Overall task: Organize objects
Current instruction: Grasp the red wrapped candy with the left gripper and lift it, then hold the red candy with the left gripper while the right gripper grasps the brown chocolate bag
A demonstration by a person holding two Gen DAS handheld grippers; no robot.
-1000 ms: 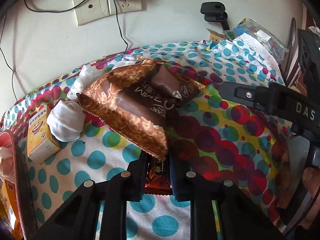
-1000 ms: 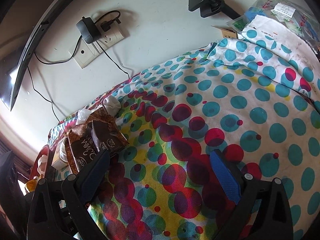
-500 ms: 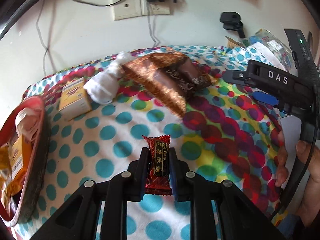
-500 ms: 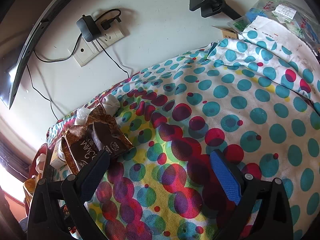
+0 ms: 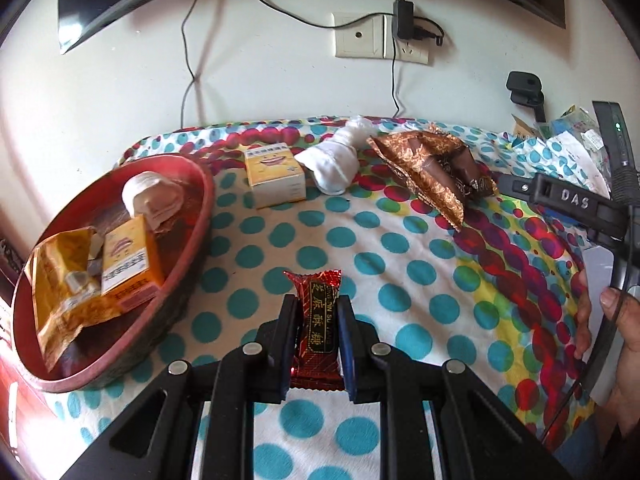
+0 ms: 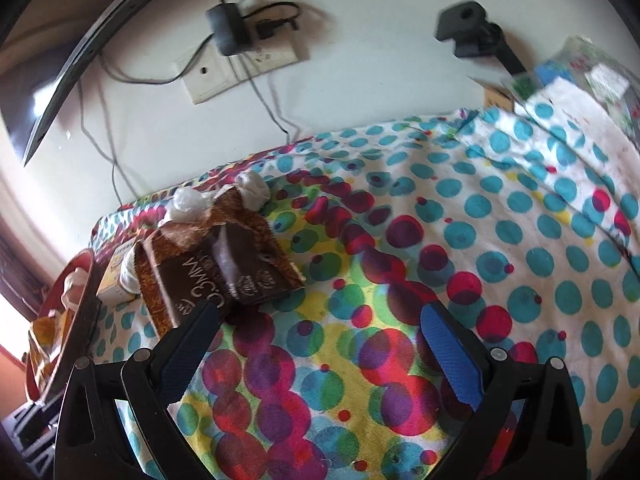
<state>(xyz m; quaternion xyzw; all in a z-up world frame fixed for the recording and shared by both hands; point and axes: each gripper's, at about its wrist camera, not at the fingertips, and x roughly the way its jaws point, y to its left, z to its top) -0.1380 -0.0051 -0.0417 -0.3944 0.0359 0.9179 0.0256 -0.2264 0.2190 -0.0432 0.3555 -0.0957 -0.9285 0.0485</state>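
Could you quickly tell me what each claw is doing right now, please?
Left claw: closed on the small red snack packet, held above the dotted cloth.
Right claw: open, holding nothing.

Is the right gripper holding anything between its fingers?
No. The right gripper stands wide open over the polka-dot cloth, with nothing between its blue pads.

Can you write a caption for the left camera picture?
Left gripper clamps a red candy packet beside the red tray.
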